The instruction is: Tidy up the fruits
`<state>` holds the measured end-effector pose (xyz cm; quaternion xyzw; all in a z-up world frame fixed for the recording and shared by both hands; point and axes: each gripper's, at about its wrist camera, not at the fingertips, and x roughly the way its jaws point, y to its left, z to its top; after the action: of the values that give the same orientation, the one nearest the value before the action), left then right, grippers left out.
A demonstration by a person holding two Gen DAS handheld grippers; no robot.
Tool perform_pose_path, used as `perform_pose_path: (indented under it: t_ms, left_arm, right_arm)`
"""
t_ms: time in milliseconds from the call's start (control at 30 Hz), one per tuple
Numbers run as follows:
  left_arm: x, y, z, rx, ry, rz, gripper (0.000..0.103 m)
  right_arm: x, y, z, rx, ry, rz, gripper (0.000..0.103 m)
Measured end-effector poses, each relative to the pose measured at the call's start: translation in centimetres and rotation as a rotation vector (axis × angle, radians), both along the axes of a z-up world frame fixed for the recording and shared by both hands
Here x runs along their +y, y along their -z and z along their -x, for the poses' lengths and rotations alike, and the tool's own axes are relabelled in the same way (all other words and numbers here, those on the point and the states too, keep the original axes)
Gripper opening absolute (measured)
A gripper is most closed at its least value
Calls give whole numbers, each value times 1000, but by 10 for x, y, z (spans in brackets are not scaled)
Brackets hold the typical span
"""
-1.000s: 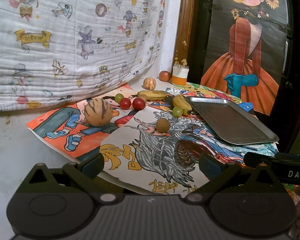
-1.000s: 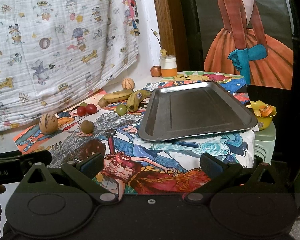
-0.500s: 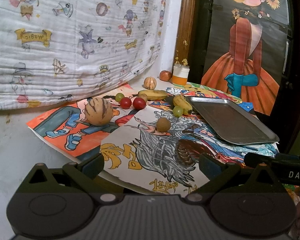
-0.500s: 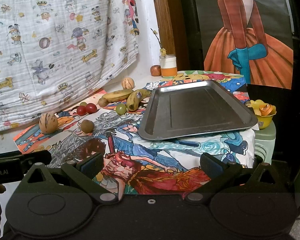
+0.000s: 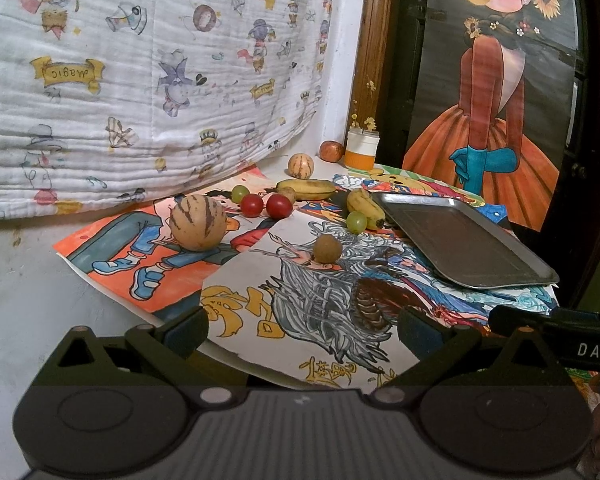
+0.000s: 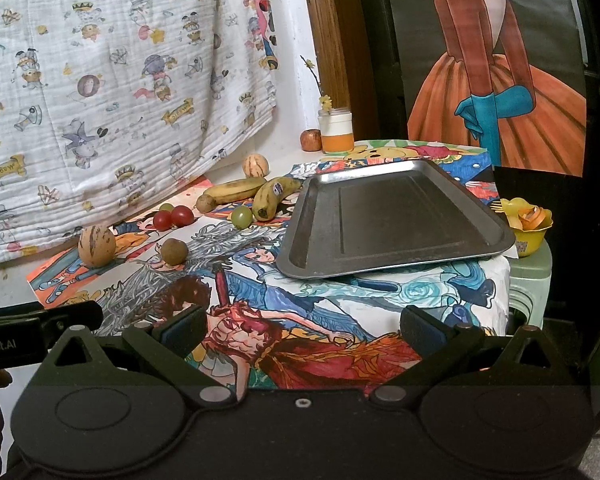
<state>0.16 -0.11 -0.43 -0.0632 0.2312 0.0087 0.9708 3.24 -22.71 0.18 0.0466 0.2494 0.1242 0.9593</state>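
Fruits lie loose on drawings covering the table: a striped melon (image 5: pixel 198 222), two cherry tomatoes (image 5: pixel 266 205), green grapes (image 5: pixel 356 222), a small brown fruit (image 5: pixel 327 249), two bananas (image 5: pixel 366 207) and a second striped melon (image 5: pixel 300 166). An empty metal tray (image 5: pixel 466 240) sits at the right; in the right wrist view the tray (image 6: pixel 388 216) is straight ahead. My left gripper (image 5: pixel 300 330) is open and empty at the table's near edge, short of the fruits. My right gripper (image 6: pixel 304 330) is open and empty before the tray.
A white-and-orange jar (image 5: pixel 362 148) and a reddish apple (image 5: pixel 332 150) stand at the back by the wooden door frame. A patterned cloth (image 5: pixel 140 80) hangs behind. A yellow bowl (image 6: pixel 526 222) sits on a green stool right of the table.
Both views have shifted only slightly; the left gripper has edged a touch nearer the table. Nothing was grasped or moved.
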Motion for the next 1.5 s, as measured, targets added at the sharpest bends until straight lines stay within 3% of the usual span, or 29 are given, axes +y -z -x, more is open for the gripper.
perform_pose_path:
  t_ms: [900,1267,1500]
  left_arm:
    - [0,1,0,5,-8,-1,103]
    - [25,-10,-17,9,-68,4,103]
    - [55,-16,-42,38,-128,38,103]
  right_arm:
    - [1,1,-1,5,-9,10,103]
    - [8,-25,-29,44,-154,21,103]
    - [34,-51,-62,23,-303,121,103]
